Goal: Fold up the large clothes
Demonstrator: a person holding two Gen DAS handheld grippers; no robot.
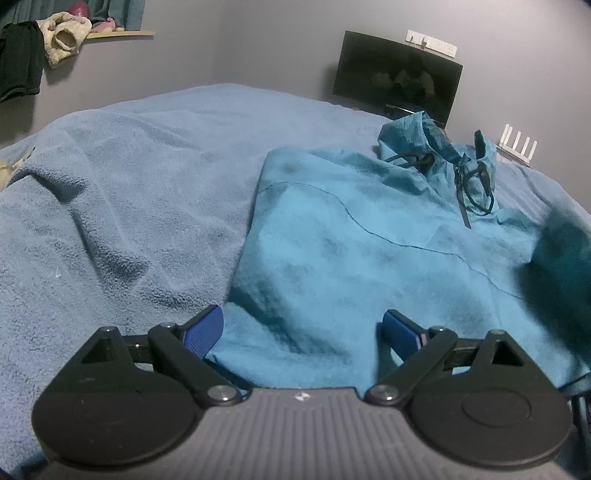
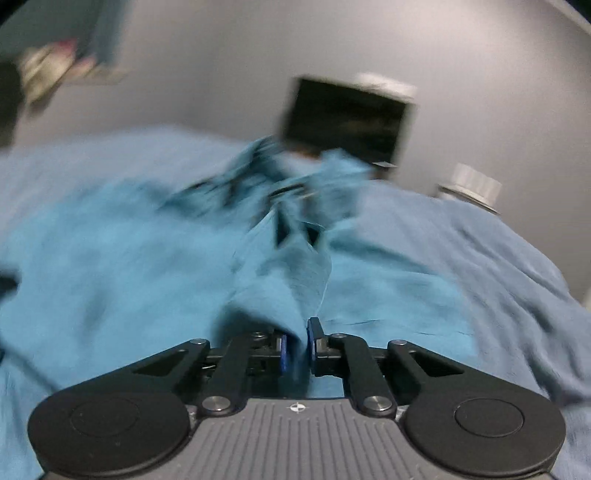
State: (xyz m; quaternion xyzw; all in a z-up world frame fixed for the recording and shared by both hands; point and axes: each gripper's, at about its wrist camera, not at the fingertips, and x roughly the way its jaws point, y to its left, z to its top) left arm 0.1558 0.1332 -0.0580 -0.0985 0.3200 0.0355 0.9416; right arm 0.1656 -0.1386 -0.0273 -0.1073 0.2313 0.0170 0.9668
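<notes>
A teal hooded jacket (image 1: 351,236) lies on a bed covered by a blue fleece blanket (image 1: 129,184), its hood and dark drawcords (image 1: 469,177) at the far end. My left gripper (image 1: 303,332) is open, its blue pads either side of the jacket's near left hem corner, low over it. My right gripper (image 2: 297,347) is shut on a fold of the jacket (image 2: 291,273) and lifts it into a ridge. The right wrist view is motion-blurred.
A dark monitor (image 1: 399,77) leans against the grey wall behind the bed. A white router (image 1: 517,146) stands to its right. Clothes hang at the far left by a shelf (image 1: 118,34). The blanket (image 2: 480,258) spreads to the right of the jacket.
</notes>
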